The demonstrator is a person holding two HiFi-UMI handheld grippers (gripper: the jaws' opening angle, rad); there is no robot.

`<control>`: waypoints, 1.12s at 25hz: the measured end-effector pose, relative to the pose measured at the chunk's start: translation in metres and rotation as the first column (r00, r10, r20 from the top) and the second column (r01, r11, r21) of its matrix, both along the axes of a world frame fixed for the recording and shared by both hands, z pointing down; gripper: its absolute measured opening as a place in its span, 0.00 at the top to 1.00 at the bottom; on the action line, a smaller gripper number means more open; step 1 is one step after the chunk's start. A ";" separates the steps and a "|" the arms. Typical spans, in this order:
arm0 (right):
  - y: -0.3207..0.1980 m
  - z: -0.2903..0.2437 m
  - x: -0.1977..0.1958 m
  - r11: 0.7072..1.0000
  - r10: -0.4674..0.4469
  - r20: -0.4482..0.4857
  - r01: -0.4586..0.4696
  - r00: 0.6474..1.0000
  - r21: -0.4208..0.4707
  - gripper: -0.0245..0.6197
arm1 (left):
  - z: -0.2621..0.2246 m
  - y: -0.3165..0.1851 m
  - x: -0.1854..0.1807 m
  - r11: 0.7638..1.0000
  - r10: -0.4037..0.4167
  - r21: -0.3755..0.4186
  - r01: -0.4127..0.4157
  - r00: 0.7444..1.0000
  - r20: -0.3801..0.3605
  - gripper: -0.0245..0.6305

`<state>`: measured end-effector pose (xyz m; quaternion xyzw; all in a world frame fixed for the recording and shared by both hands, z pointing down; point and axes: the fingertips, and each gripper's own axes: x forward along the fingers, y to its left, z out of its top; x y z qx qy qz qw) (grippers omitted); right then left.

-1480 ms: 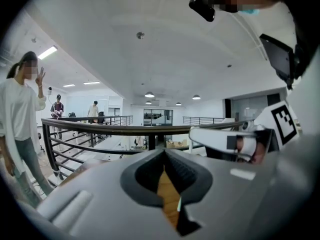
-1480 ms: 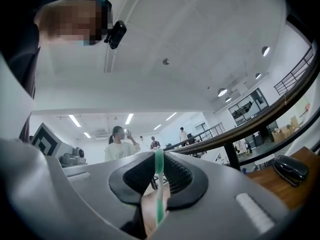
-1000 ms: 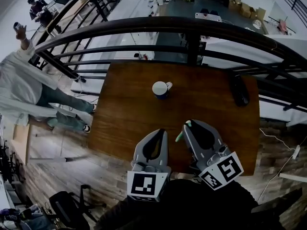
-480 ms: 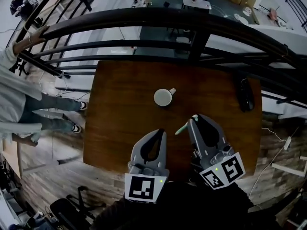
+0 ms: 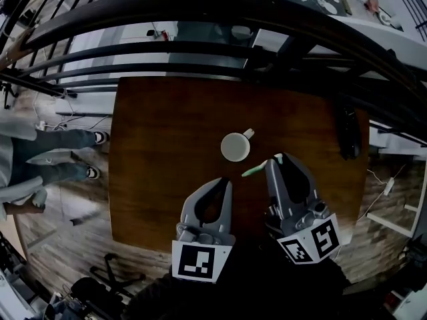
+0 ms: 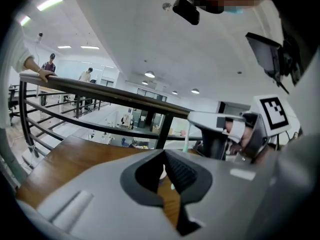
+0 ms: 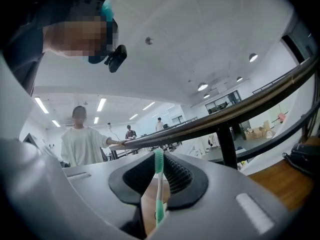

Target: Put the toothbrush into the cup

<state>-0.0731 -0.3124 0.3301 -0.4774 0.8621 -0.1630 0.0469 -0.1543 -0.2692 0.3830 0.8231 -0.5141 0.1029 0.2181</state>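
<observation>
A white cup [image 5: 235, 147] with a small handle stands upright near the middle of the brown table [image 5: 153, 145]. My right gripper [image 5: 276, 160] is shut on a green toothbrush [image 5: 255, 171], which sticks out to the left just below and right of the cup without touching it. In the right gripper view the toothbrush [image 7: 159, 184] stands upright between the pads of the right gripper [image 7: 161, 156], bristle end up. My left gripper [image 5: 225, 182] hovers below the cup, shut and holding nothing. The left gripper view shows the left gripper [image 6: 164, 154] with its tips together.
A dark object [image 5: 348, 133] lies at the table's right edge. A black curved railing [image 5: 200, 12] runs just beyond the far edge. A person's legs [image 5: 53, 159] stand on the wooden floor left of the table.
Both grippers have moved forward over the table toward the cup. The toothbrush tip now lies close to the cup's lower right side. The person at the left has slid toward the frame's edge.
</observation>
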 end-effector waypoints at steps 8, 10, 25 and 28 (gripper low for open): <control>-0.029 0.008 -0.009 0.998 0.051 -0.004 -0.050 0.999 0.045 0.88 | 0.039 -0.024 -0.011 0.996 0.007 -0.088 -0.011 0.999 -0.042 0.95; -0.034 0.012 -0.013 0.997 0.052 -0.009 -0.052 0.999 0.049 0.88 | 0.047 -0.029 -0.011 0.994 0.011 -0.105 -0.016 0.998 -0.054 0.95; -0.053 0.012 -0.017 0.997 0.045 -0.010 -0.044 0.999 0.062 0.88 | 0.074 -0.043 -0.015 0.988 -0.007 -0.154 -0.005 0.997 -0.078 0.95; -0.052 0.032 -0.017 0.999 0.036 -0.035 -0.036 0.999 0.006 0.88 | 0.070 -0.043 -0.012 0.988 -0.005 -0.156 -0.008 0.997 -0.081 0.95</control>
